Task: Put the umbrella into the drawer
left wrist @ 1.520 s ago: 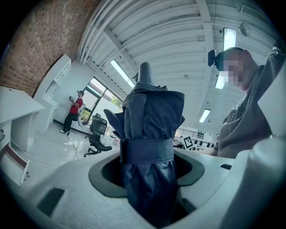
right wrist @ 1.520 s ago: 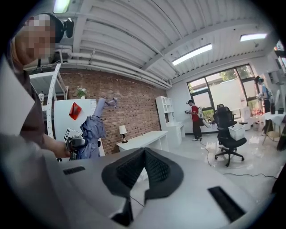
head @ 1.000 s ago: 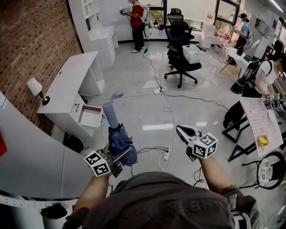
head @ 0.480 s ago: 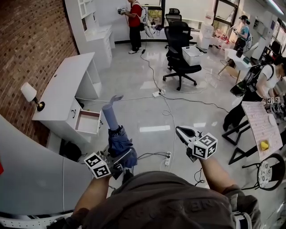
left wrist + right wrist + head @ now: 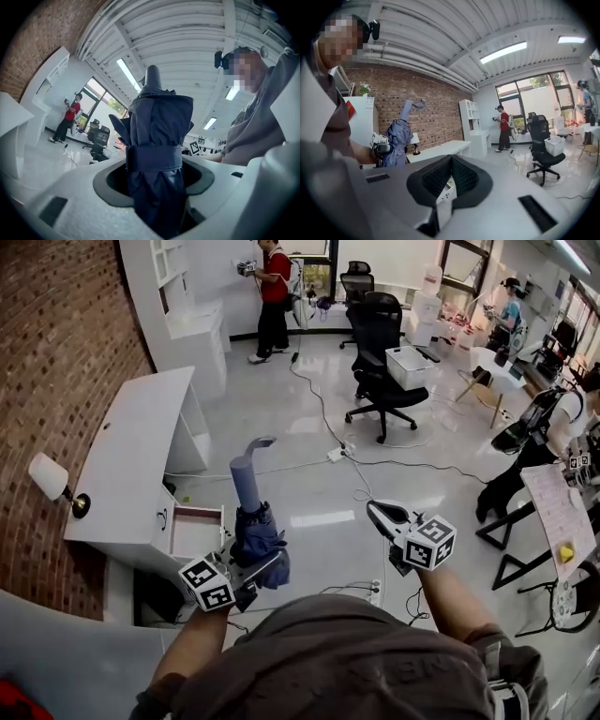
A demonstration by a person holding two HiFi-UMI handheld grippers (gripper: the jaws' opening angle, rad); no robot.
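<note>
My left gripper [image 5: 251, 563] clamps the folded navy fabric umbrella [image 5: 251, 519] upright, jaws wide. My right gripper [image 5: 382, 515] is closed, empty. The open white desk drawer [image 5: 194, 532] lies just left of the left gripper. Going in upright, the handle could snag its rim.

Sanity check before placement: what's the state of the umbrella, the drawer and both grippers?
umbrella: folded, strap fastened, held upright
drawer: pulled open from the white desk
left gripper: shut on umbrella
right gripper: shut, holding nothing
</note>
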